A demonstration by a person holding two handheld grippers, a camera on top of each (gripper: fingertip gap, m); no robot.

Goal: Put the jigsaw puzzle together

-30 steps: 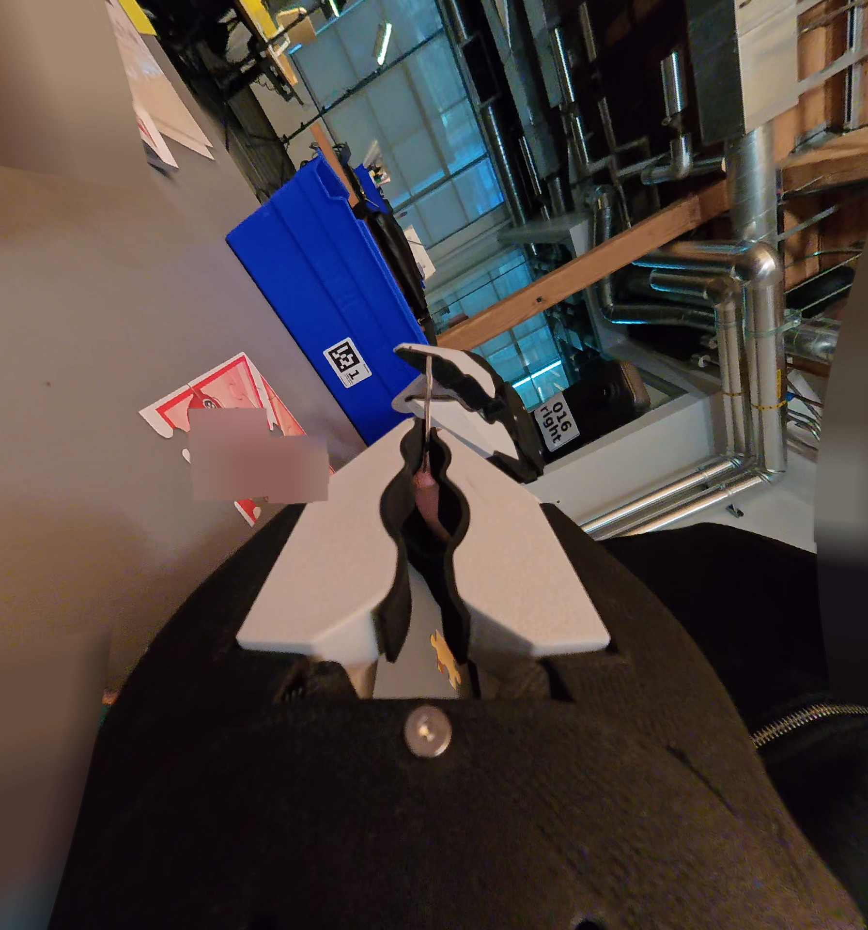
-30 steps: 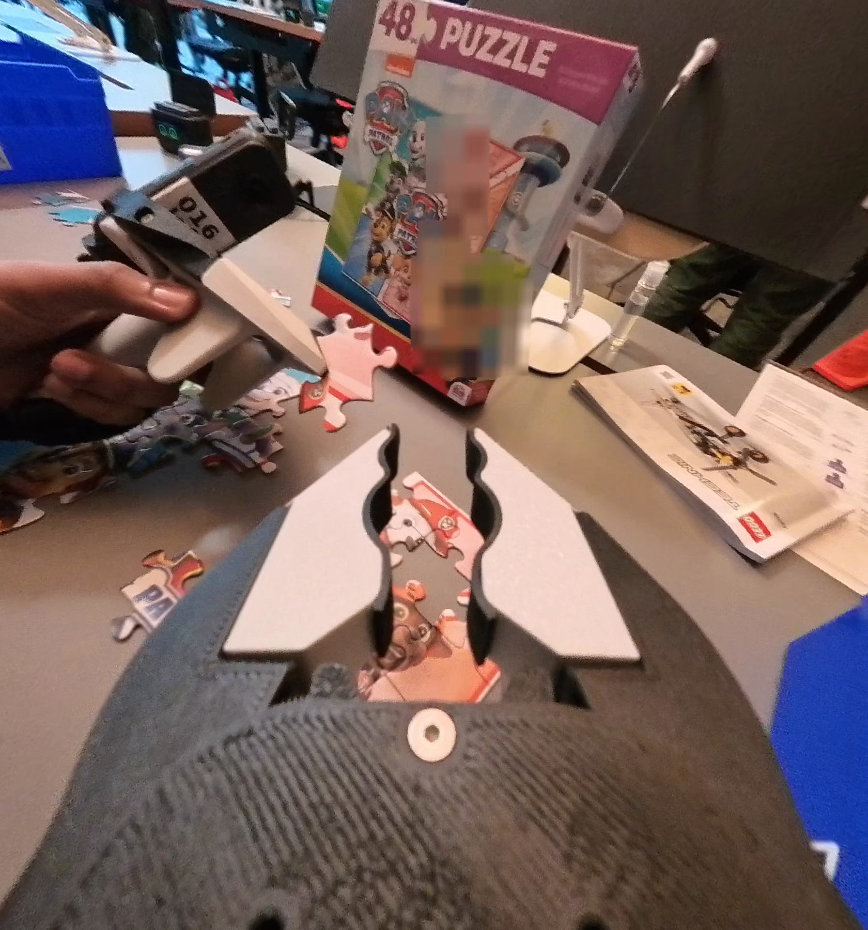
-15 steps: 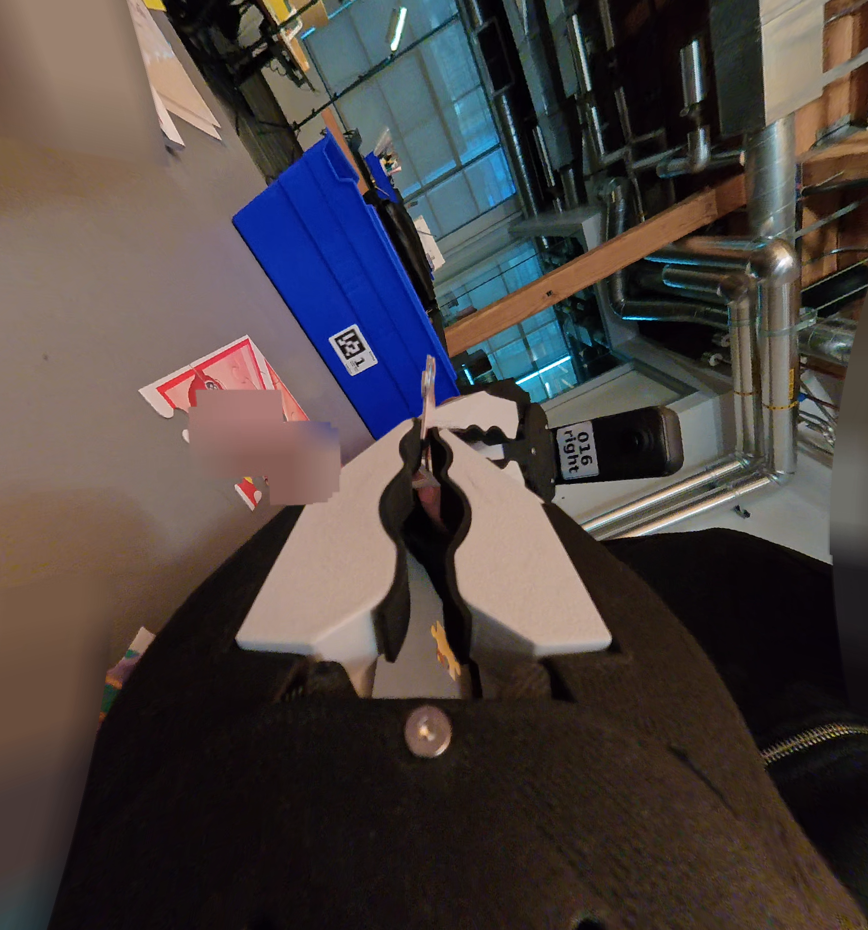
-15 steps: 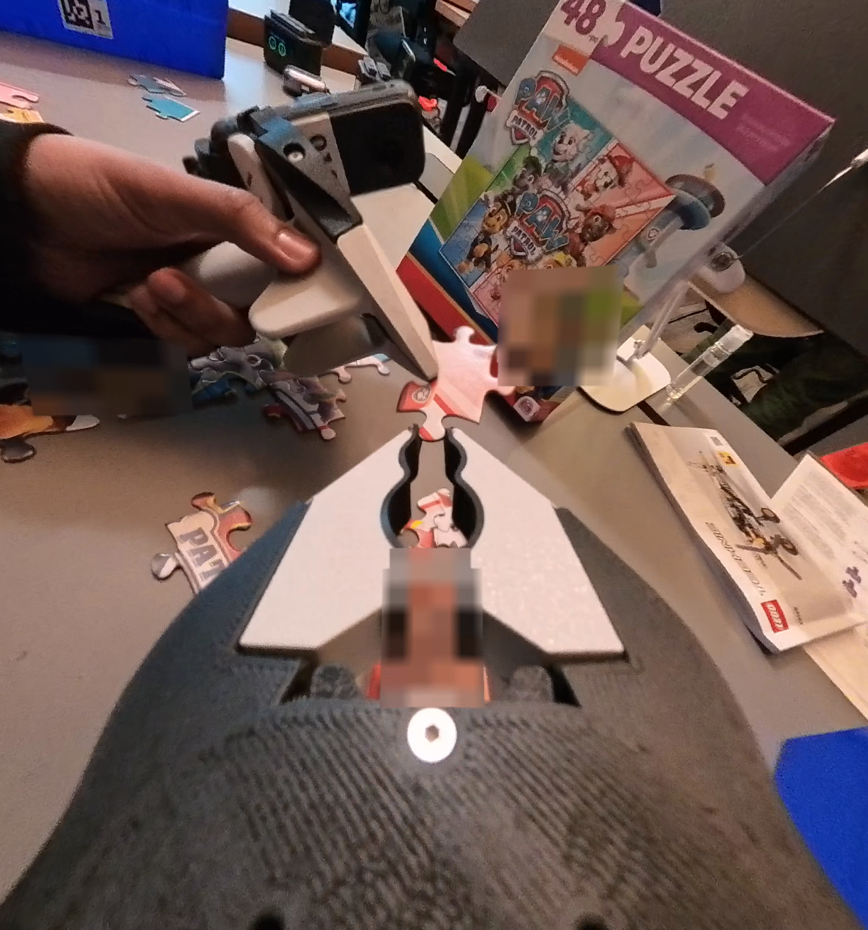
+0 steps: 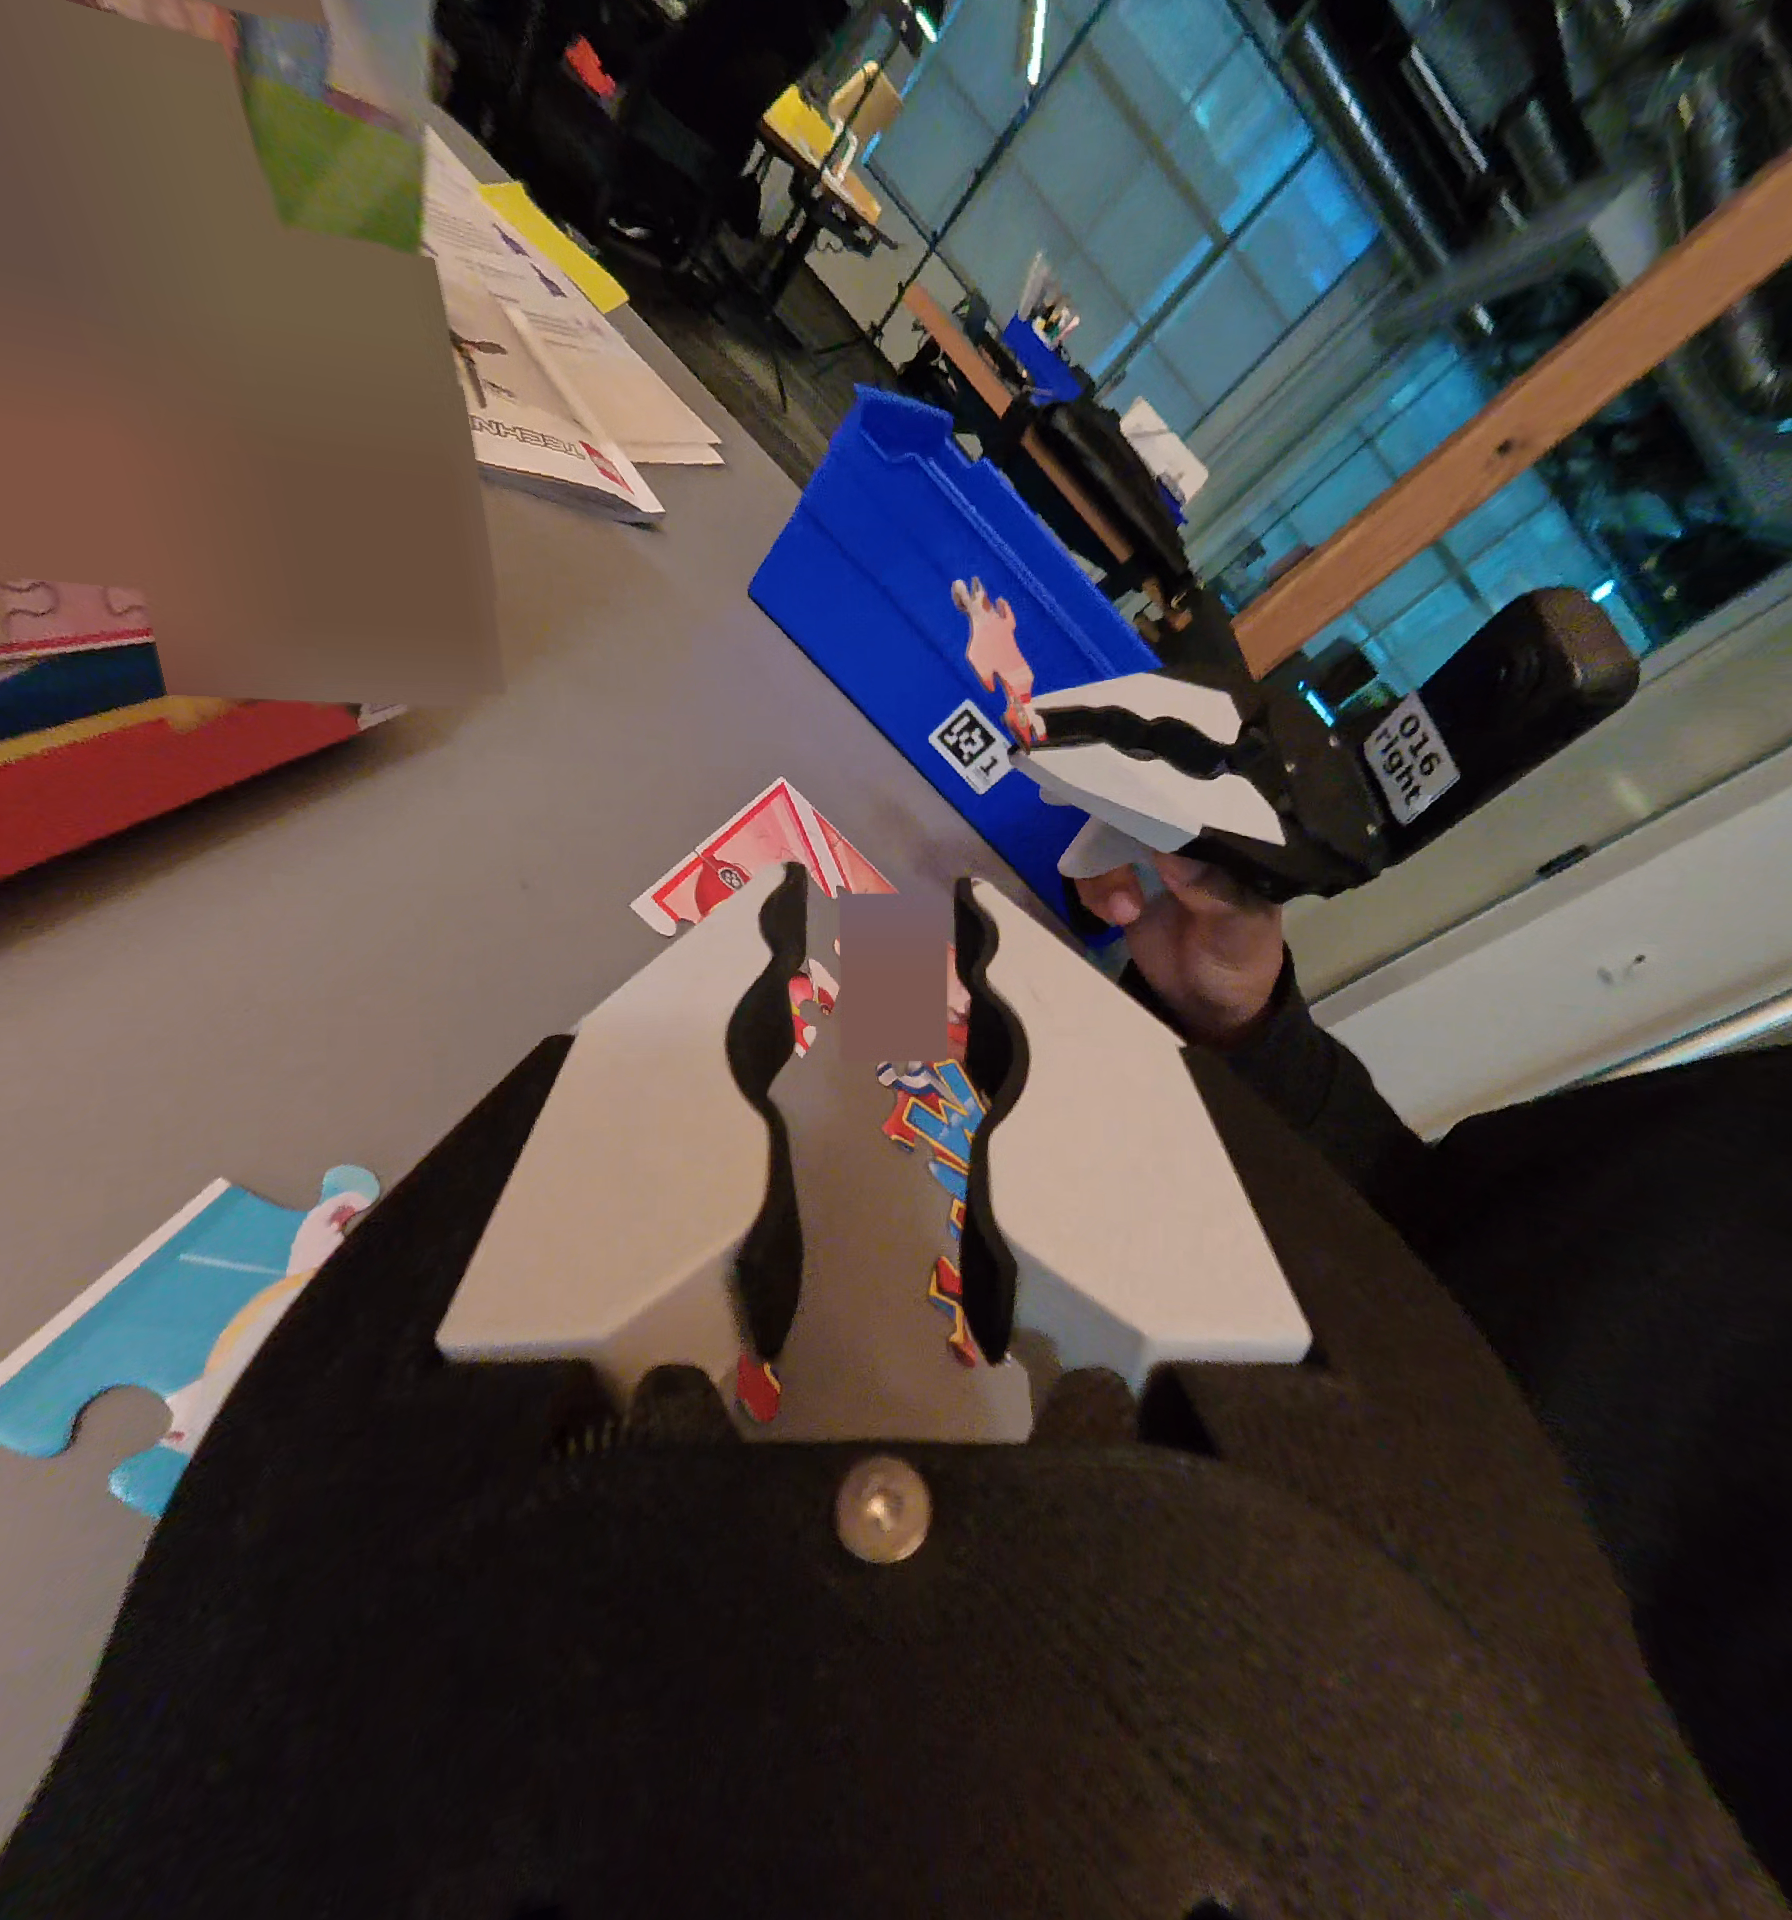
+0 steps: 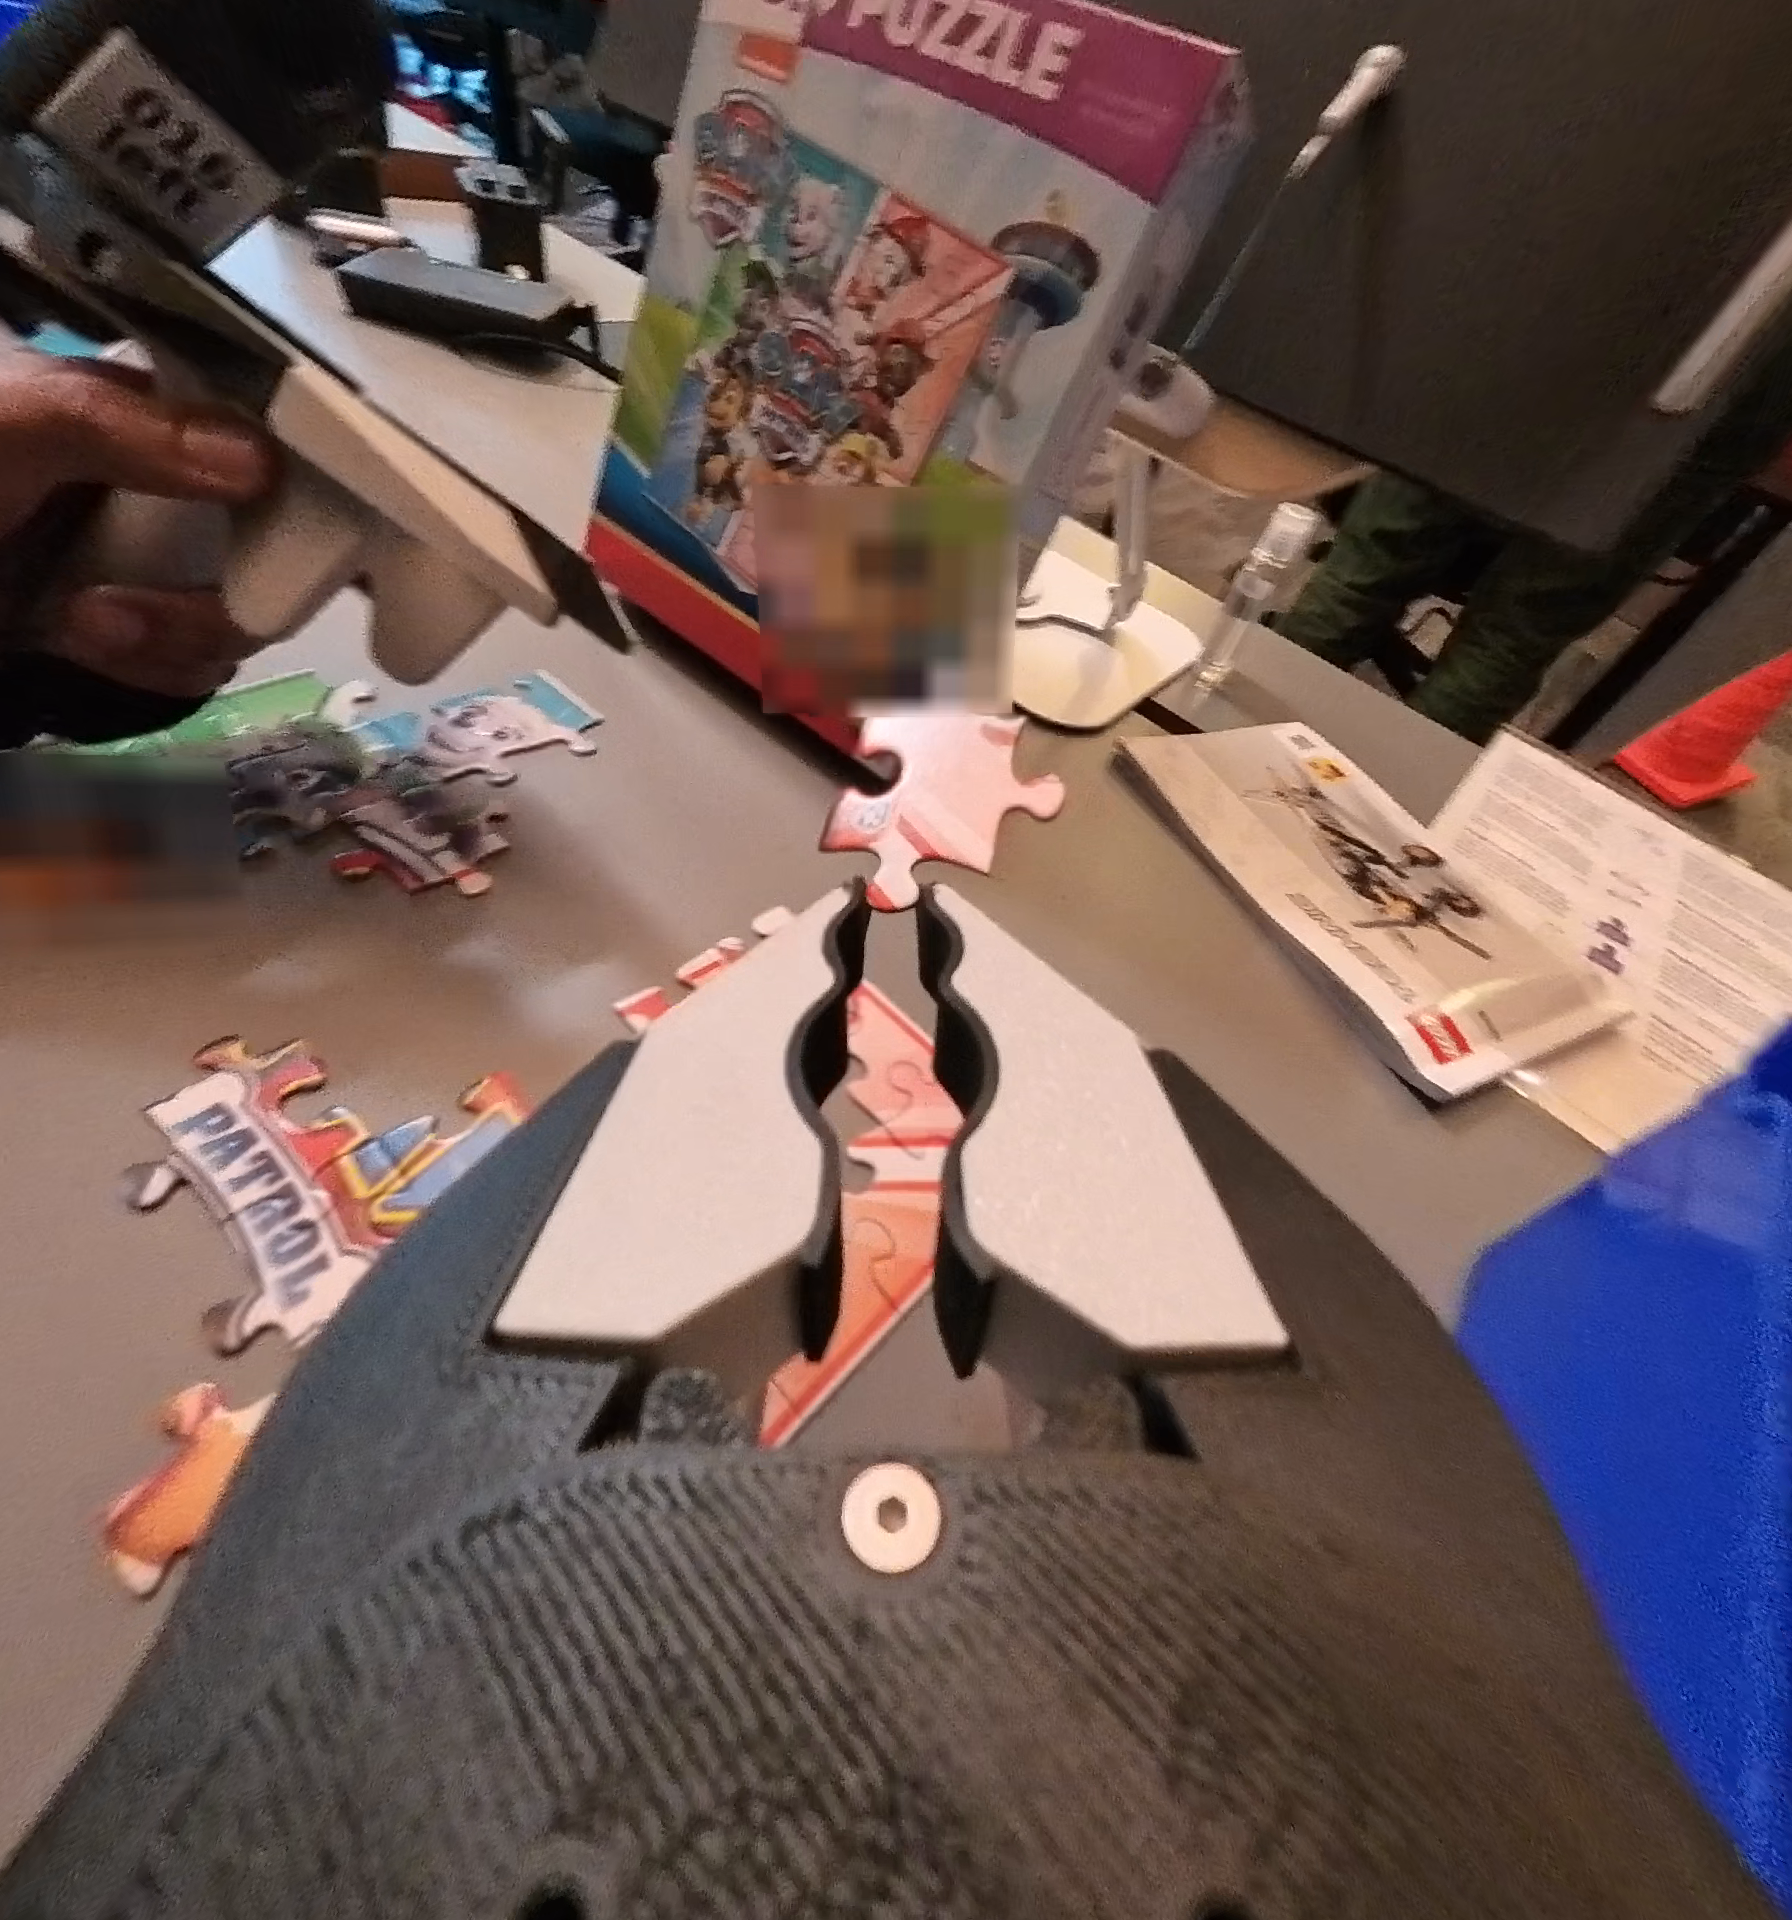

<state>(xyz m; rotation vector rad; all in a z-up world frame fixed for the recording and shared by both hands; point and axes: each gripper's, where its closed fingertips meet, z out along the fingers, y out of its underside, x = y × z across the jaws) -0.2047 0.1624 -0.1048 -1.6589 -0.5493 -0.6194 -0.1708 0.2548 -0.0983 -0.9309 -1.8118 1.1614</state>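
While a pink-red puzzle piece (image 6: 939, 800) is pinched by its tab in the right gripper (image 6: 890, 902), above the grey table (image 6: 663, 935) and in front of the puzzle box (image 6: 902, 260), the left gripper (image 5: 879, 891) is held spread and bare over joined red pieces (image 5: 736, 862) near that box.

This looks like a large open workshop or lab hall. Bare metal ducts and pipes (image 5: 1702, 343) run overhead beside a timber beam (image 5: 1557, 384) and tall glass walls (image 5: 1110, 208). Grey worktops (image 5: 404, 935) stand in rows, bearing blue storage bins (image 5: 902, 582) with square code markers (image 5: 970, 740). An orange traffic cone (image 6: 1723, 727) stands on the floor, and a small stand-mounted camera (image 6: 1162, 395) rests on the worktop.
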